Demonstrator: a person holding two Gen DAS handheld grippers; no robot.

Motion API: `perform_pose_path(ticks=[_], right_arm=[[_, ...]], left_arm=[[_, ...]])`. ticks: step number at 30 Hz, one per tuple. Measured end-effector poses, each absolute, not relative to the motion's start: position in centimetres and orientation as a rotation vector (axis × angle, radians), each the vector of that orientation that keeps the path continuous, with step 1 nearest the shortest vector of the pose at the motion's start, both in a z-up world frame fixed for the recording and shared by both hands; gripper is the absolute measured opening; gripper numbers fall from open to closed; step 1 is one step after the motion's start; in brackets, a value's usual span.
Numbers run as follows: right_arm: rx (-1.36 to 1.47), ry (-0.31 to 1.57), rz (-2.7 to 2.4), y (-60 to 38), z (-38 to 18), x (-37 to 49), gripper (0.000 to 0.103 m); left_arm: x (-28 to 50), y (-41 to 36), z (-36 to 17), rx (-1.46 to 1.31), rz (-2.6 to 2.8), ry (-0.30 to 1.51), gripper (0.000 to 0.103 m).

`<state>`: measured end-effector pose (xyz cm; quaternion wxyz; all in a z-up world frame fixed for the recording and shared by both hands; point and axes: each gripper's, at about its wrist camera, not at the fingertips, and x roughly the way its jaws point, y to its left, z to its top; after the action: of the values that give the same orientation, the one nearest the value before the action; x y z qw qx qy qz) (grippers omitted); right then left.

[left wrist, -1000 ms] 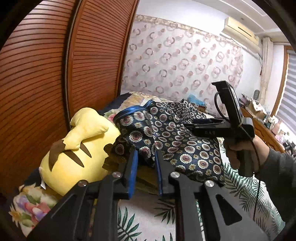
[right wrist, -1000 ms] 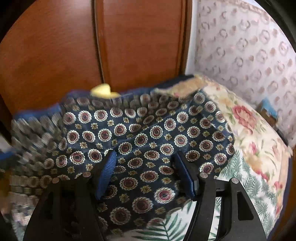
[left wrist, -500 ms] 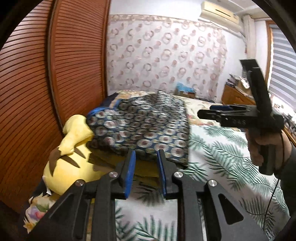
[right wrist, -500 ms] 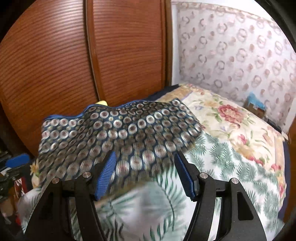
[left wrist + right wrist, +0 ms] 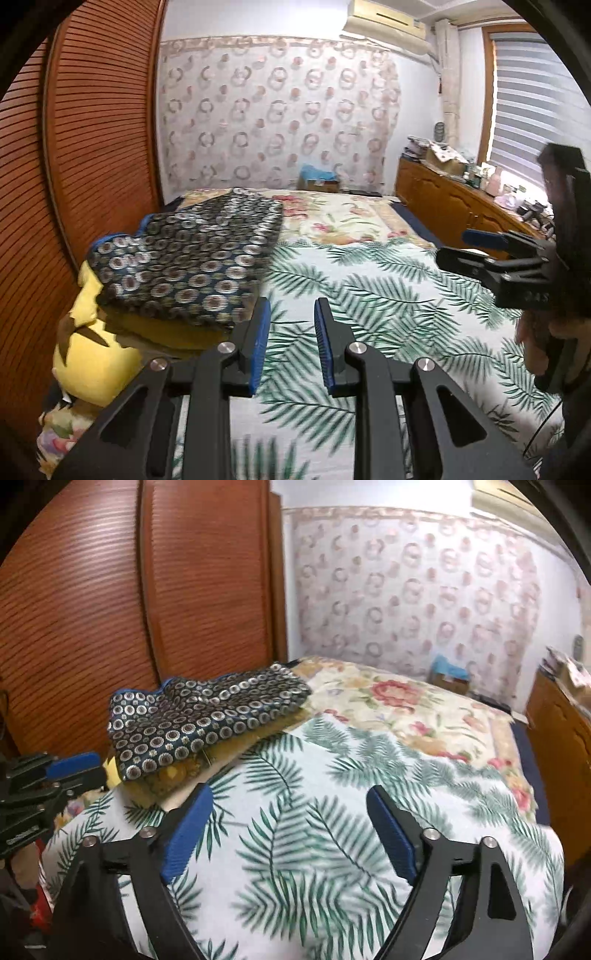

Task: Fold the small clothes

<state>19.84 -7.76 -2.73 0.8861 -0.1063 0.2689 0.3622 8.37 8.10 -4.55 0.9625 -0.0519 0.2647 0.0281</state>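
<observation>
My left gripper [image 5: 291, 325]: black plastic linkage arms with cut-out slots, silver screw heads at pivots, blue ribbed pads on both fingers. My right gripper [image 5: 290, 819]: same build, black frame, blue pads, silver screws. White lettering on its side, unreadable; thin black cable below; dark sleeve at wrist.

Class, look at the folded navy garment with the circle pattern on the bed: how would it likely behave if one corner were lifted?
The folded navy garment would probably droop and unfold, since its edges already sag over the yellowish fabric beneath. It looks thin, so likely light. Pushed, it would probably bunch rather than slide as one piece.
</observation>
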Motion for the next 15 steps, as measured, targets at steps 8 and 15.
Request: perform_pose_path(ticks=[8,15], right_arm=[[-0.146,0.529,0.606,-14.0,-2.2,16.4,0.090],[-0.105,0.513,0.493,-18.2,-1.6,14.5,0.090]], left_arm=[[8.5,4.7,-4.3,-0.066,0.026,0.552,0.024],[8.6,2.7,-3.0,-0.049,0.006,0.535,0.024]])
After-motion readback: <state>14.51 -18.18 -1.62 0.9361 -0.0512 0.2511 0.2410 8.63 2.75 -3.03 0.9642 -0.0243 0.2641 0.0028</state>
